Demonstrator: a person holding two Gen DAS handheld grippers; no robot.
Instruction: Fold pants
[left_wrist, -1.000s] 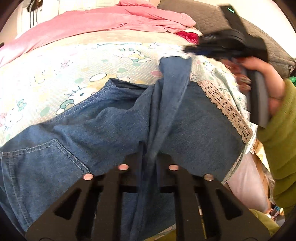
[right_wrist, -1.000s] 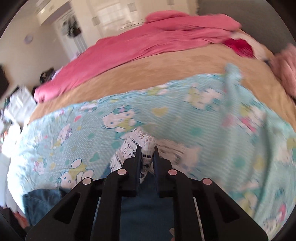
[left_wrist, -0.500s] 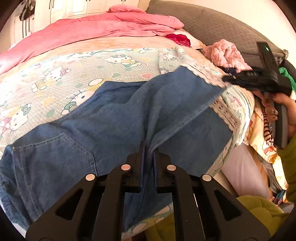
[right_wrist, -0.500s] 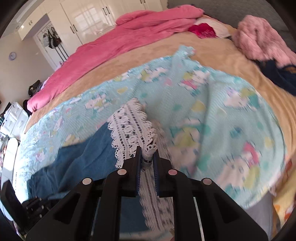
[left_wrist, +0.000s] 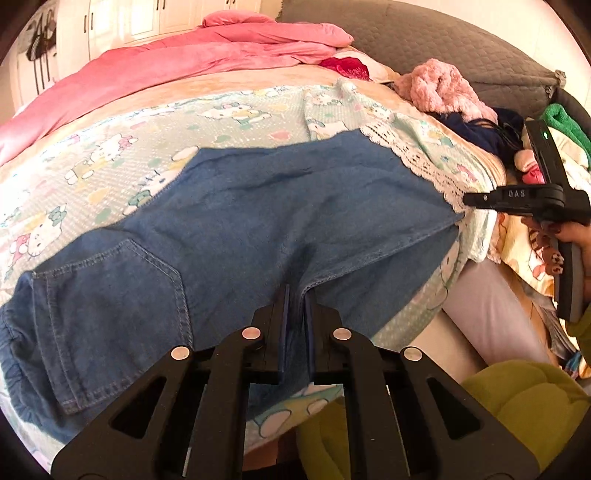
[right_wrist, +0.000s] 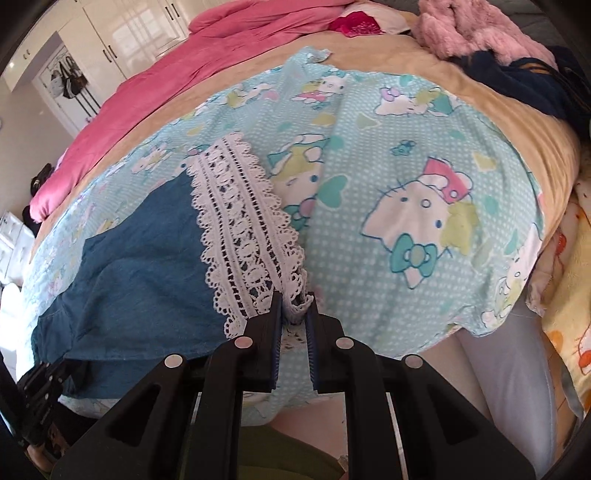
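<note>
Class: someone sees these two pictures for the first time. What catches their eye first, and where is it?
Blue denim pants sprawl across the cartoon-cat bedsheet in the middle of the bed. Their white lace hem is pinched in the right tool; the left tool grips the denim's near edge. A pink quilt lies behind.

Both wrist views close, angled down, share pants (left_wrist: 258, 221).

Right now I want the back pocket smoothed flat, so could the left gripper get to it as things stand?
Probably not yet. The left gripper is shut on the pants at the crotch seam, so it is occupied. The back pocket lies close beside it, uncovered, so once it lets go the way looks free.
</note>
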